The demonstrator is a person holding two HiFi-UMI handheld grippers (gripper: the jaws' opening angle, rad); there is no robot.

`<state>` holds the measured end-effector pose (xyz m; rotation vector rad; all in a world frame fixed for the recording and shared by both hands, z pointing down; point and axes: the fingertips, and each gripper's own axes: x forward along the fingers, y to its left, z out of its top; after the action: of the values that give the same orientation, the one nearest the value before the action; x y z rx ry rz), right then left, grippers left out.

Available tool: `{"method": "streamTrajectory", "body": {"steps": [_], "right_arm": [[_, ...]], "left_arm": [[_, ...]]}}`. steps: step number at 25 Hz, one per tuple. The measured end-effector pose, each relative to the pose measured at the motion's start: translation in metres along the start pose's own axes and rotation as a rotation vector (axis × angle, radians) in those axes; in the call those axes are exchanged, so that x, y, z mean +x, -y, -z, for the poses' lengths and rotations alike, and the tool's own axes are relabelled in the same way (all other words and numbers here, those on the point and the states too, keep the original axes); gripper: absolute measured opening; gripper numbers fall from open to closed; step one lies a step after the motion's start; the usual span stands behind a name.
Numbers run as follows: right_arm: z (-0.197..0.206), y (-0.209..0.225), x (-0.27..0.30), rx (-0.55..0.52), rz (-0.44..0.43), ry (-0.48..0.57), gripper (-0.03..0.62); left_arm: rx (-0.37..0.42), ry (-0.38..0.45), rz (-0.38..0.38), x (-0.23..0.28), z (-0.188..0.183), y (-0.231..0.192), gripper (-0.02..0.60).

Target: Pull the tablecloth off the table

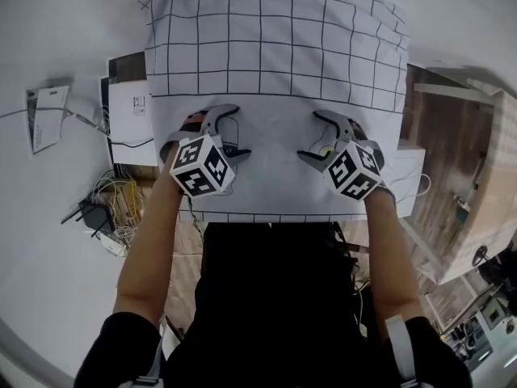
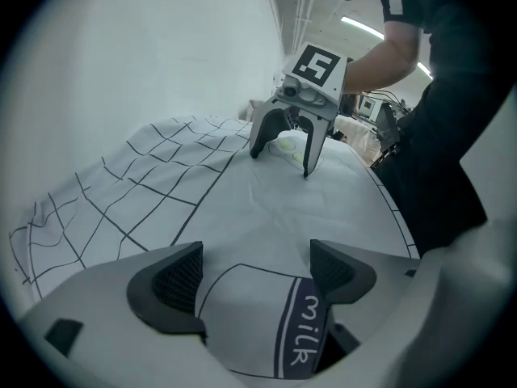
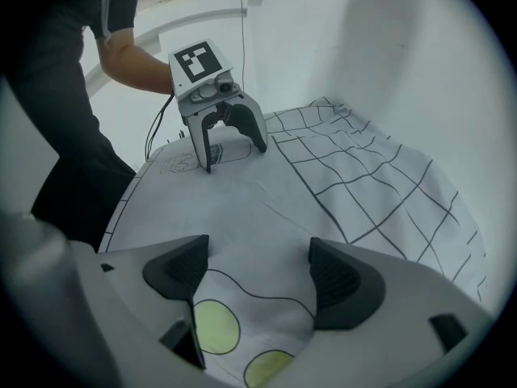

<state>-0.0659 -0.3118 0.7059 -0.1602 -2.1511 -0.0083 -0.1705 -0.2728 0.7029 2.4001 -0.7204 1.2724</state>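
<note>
1. Your dark-clothed torso (image 1: 275, 297) fills the bottom of the head view, and your bare forearms (image 1: 145, 249) reach up the frame to the two claws.
2. Your left claw (image 1: 234, 132) sits centre-left in the head view, its marker cube (image 1: 202, 166) turned toward you. In its own view the left claw (image 2: 257, 269) has its jaws spread wide. The dark pads (image 2: 174, 277) stand well apart, and flat cloth lies between them, unpinched, with a drawn carton (image 2: 266, 322) marked "milk".
3. Your right claw (image 1: 311, 136) sits centre-right, level with the left one and well apart from it. In its own view the right claw (image 3: 254, 269) is spread just as wide. Nothing is gripped: the cloth between the pads is loose and bears yellow-green circles (image 3: 214, 326).
4. Each claw shows in the other's view, tips down on the cloth and jaws apart — the right one (image 2: 281, 162) at upper centre, the left one (image 3: 236, 158) at upper left.
5. Your tablecloth (image 1: 275, 47) is white and lies spread over the tabletop, hiding it. A black grid covers the upper half of the head view, and a plain band with drawings lies lower, under both claws. Its near edge reaches your torso, and light creases show at the top right.
6. Cables (image 1: 113, 200) lie tangled at the left edge, a leaflet (image 1: 44, 115) lies above them, and wooden floor (image 1: 436, 136) shows at the right.
</note>
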Motion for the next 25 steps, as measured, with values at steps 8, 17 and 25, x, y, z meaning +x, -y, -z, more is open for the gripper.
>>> {"method": "streamTrajectory", "body": {"steps": [8, 17, 25], "right_arm": [[-0.001, 0.003, 0.0, 0.003, -0.018, 0.005, 0.362], [-0.002, 0.0, -0.001, 0.002, -0.011, -0.023, 0.356], [0.001, -0.018, -0.004, 0.027, -0.013, -0.026, 0.182]], "left_arm": [[-0.024, 0.092, -0.016, -0.002, -0.002, -0.005, 0.409], [-0.031, 0.078, -0.01, -0.003, -0.005, -0.003, 0.36], [-0.045, 0.049, 0.018, -0.003, -0.006, 0.018, 0.169]]}}
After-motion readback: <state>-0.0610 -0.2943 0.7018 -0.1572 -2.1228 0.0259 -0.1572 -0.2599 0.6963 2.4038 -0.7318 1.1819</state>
